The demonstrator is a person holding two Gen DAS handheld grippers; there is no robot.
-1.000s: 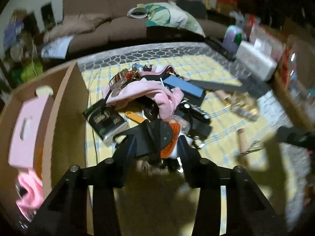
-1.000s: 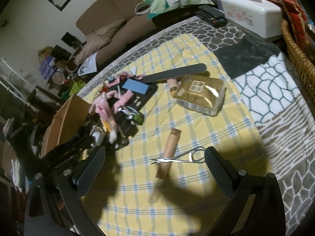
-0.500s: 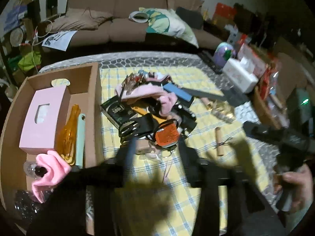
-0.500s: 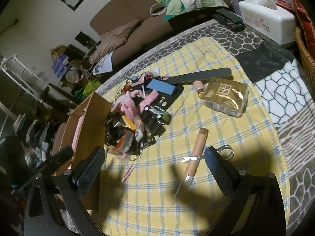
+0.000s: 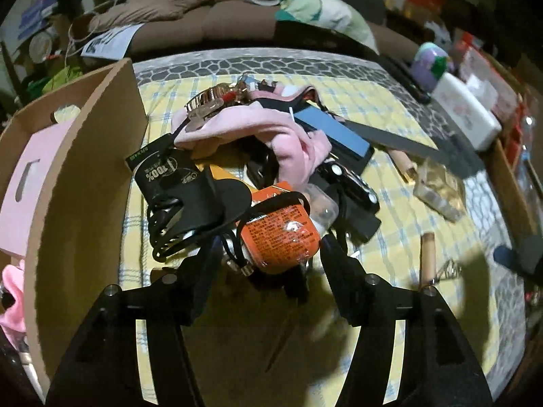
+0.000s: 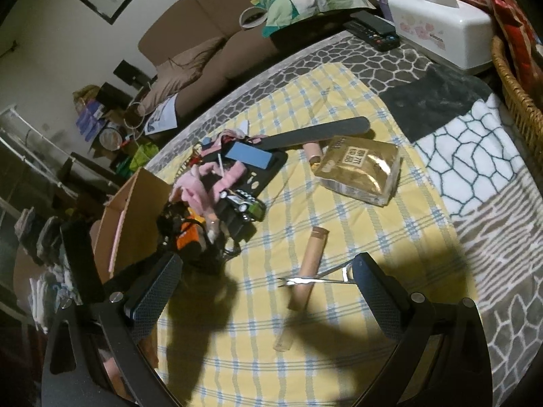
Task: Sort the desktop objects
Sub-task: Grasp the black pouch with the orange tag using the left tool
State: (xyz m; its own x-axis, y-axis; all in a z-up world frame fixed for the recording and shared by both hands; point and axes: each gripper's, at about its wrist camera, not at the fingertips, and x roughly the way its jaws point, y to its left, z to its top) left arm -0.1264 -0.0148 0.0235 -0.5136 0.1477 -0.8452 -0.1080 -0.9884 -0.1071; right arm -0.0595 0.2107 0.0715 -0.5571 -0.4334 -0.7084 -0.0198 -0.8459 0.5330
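Observation:
A heap of desktop objects lies on the yellow checked cloth (image 5: 390,247): an orange packet (image 5: 281,234), a black cable bundle (image 5: 183,224), a black pouch (image 5: 163,173), a pink cloth (image 5: 271,132), a blue block (image 5: 332,132) and a toy car (image 5: 353,183). My left gripper (image 5: 268,254) is open and low, its fingers either side of the orange packet. My right gripper (image 6: 264,285) is open and empty above a tan tube (image 6: 309,264) and small scissors (image 6: 319,279). A gold packet (image 6: 359,169) lies beyond.
An open cardboard box (image 5: 85,169) holding a pink tissue box (image 5: 23,183) stands left of the heap. A white tissue box (image 6: 441,30), a remote (image 6: 373,28) and a wicker basket (image 6: 516,81) stand at the right. A brown sofa (image 5: 210,17) is behind.
My left gripper pulled back and up half a second ago, then dropped in close again around the orange packet. My right gripper shifted slightly over the tube and scissors.

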